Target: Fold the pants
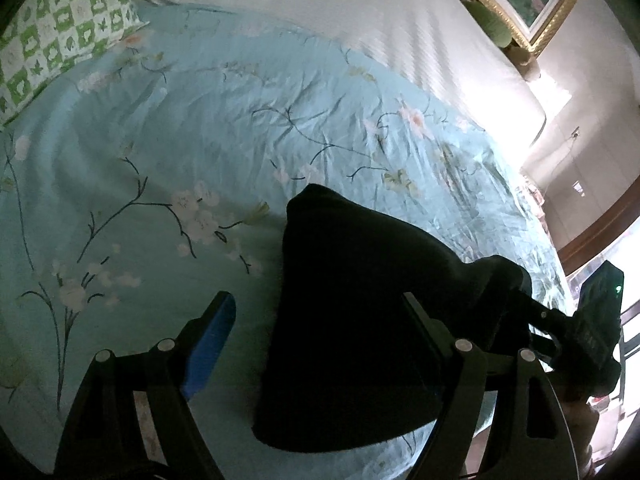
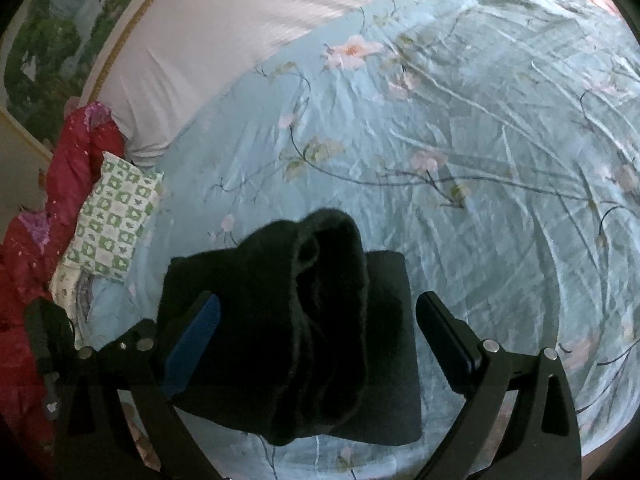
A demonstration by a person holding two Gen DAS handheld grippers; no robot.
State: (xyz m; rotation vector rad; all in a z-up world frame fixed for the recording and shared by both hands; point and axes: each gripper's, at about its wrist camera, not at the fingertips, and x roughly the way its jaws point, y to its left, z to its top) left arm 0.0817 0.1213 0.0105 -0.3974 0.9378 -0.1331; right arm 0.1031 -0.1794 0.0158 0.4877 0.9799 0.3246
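Observation:
The black pants [image 1: 352, 320] lie folded into a compact bundle on the light blue floral bedspread [image 1: 180, 140]. In the right wrist view the pants [image 2: 288, 320] show a thick rolled fold on top of a flat layer. My left gripper [image 1: 320, 312] is open, its fingers either side of the bundle's left part. My right gripper [image 2: 320, 316] is open and straddles the bundle. The right gripper's body [image 1: 592, 320] shows in the left wrist view at the bundle's right end.
A green and white checked pillow [image 1: 68, 28] lies at the bed's far side, also in the right wrist view [image 2: 116, 220]. A red garment [image 2: 68, 184] is heaped beside it. A white sheet [image 1: 360, 4] and a gold-framed picture [image 1: 536, 20] are beyond.

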